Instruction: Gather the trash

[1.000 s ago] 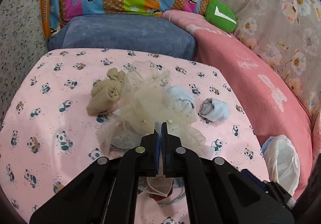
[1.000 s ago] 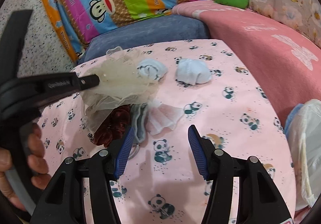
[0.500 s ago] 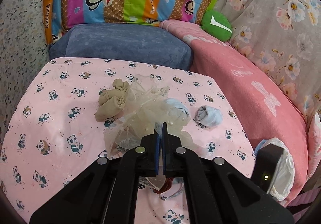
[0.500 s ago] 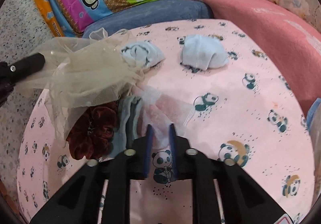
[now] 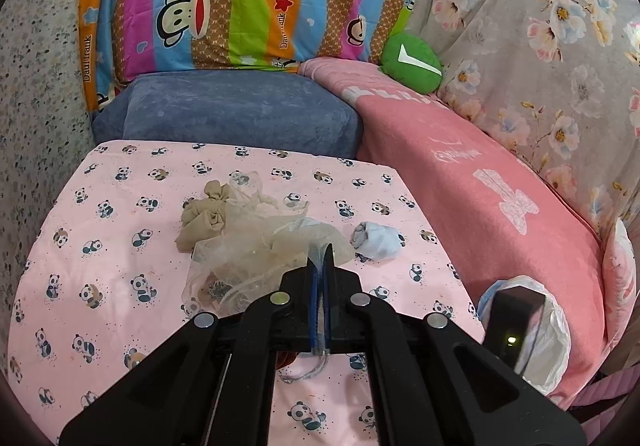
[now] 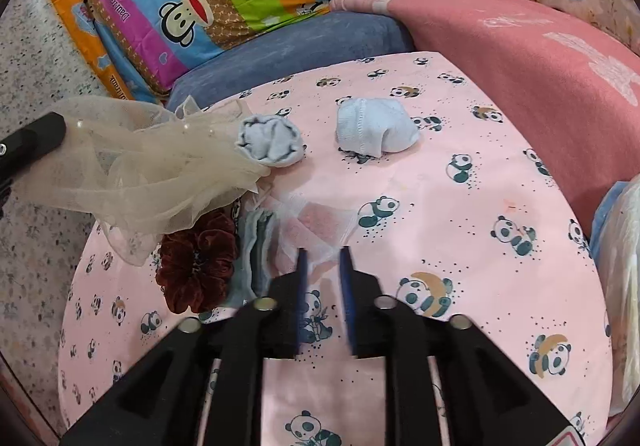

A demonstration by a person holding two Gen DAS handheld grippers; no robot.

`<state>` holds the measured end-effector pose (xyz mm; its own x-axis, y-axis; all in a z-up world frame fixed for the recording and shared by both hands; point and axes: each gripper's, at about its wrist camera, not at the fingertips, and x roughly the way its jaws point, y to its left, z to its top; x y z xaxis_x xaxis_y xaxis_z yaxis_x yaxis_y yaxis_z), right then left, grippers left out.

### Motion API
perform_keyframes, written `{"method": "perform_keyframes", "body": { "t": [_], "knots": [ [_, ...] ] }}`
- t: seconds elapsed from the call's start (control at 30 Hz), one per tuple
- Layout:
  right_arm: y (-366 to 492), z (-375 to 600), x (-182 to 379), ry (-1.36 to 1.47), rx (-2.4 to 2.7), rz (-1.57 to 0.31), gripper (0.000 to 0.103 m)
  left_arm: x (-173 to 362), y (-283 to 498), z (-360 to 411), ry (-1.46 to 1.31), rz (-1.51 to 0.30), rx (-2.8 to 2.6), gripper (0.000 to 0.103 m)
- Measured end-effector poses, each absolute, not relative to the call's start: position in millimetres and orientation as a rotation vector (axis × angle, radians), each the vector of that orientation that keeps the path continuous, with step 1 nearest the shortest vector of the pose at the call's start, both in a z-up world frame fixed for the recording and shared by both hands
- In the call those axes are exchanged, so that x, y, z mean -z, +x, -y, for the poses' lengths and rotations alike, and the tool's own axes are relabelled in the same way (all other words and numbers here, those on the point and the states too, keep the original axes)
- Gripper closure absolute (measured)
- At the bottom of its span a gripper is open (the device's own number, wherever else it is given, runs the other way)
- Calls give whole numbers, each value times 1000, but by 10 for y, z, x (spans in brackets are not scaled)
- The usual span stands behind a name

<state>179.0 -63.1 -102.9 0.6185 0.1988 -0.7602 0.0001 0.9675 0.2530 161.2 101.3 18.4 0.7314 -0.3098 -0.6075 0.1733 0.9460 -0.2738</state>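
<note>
1. Leftmost, the left gripper (image 5: 320,258) is clamped flat on a beige tulle net (image 5: 256,246). In the right wrist view the net hangs from it, lifted over the left edge of the panda sheet (image 6: 460,238), and its far end drapes against a rolled light-blue sock (image 6: 270,140).
2. Under the hanging net, near the sheet's left edge, lies a dark red scrunchie (image 6: 196,262). Just right of it and touching it is a folded grey-blue cloth (image 6: 252,254).
3. Next right lies the piece the coming move turns on, a thin white gauze scrap (image 6: 320,222). It lies flat on the sheet against the folded cloth. Its long axis runs away from the claw and slightly rightward, towards the middle of the sheet.
4. The right gripper (image 6: 323,258) points down at the near end of that scrap. Its jaws have just been opening and stand narrowly apart. A corner of gauze shows in the gap, but the pads do not appear to press on it.
5. By my reading the right hand is the nearer one, and the only free one. A short push forward and down should put the scrap's near edge squarely between the pads.
6. Farthest right, beyond the sheet's right edge, a white plastic bag (image 6: 620,258) waits, probably for the trash.
</note>
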Motion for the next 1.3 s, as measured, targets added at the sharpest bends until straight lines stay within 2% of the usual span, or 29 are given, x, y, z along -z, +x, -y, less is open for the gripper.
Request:
{"method": "perform_keyframes", "body": {
  "t": [0.03,0.07,0.23,0.27,0.33,0.73,1.3],
  "knots": [
    [1815,614,1050,239,-121,-904,68,-187,1611,-1010,-204,-704,267,102],
    [1848,597,1078,242,-126,-911,65,-187,1611,-1006,-202,-706,265,102],
    [2007,522,1278,267,-148,-958,65,-171,1624,-1014,-193,-711,259,102],
    [2019,511,1317,271,-150,-964,68,-169,1624,-1023,-191,-711,258,102],
    [2009,495,1322,264,-158,-958,96,-163,1621,-1033,-186,-710,255,102],
    [1550,908,719,303,-119,-817,97,-434,1437,-877,-185,-669,284,102],
    [590,2043,-106,384,43,-601,97,-964,898,233,-131,-613,507,102]
  ]
}}
